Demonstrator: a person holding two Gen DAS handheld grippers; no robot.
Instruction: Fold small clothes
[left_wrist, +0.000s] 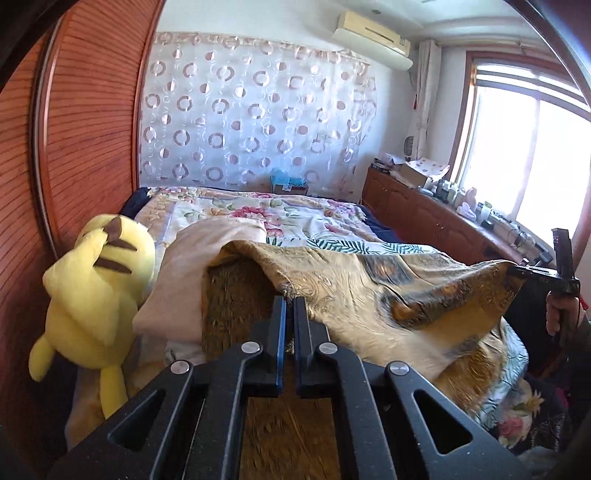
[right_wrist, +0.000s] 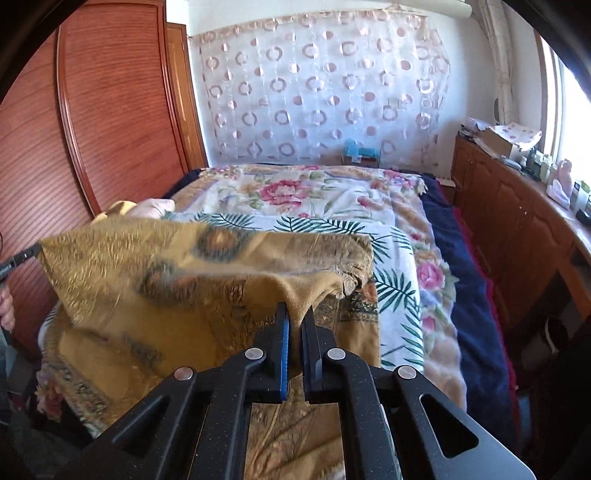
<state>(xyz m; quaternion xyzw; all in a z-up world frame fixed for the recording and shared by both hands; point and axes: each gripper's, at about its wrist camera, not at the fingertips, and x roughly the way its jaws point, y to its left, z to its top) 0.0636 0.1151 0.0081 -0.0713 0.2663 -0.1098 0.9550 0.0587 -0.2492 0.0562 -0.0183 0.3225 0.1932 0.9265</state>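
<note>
So we've got both grippers pinching the golden patterned cloth (left_wrist: 388, 295) right now. The left gripper (left_wrist: 290, 301) has its jaws pressed together on one corner, and the right gripper (right_wrist: 297, 314) is clamped on a bunched bit of the opposite edge. From the left camera we can also spot the other gripper way out at the right, holding its corner up in the air.

The cloth itself hangs between the two tools, lifted off the bed (right_wrist: 369, 206), with the lower part draping back down onto the floral bedspread. It looks stretched out sideways-ish, though it sags a fair bit in the middle.

As for progress: we'd say we're early on. The grabbing part is done, both corners are held and the fabric is up. But there's no crease anywhere yet, as far as we can tell; the near part of the cloth is blurry in the right view, so a fold hiding there isn't impossible. What's left is basically everything that counts: bringing the held edge over onto the far part, laying it flat, and probably folding again.

A yellow plush toy (left_wrist: 98, 288) sits beside a pinkish pillow (left_wrist: 199, 266) off to the left, out of the way.
</note>
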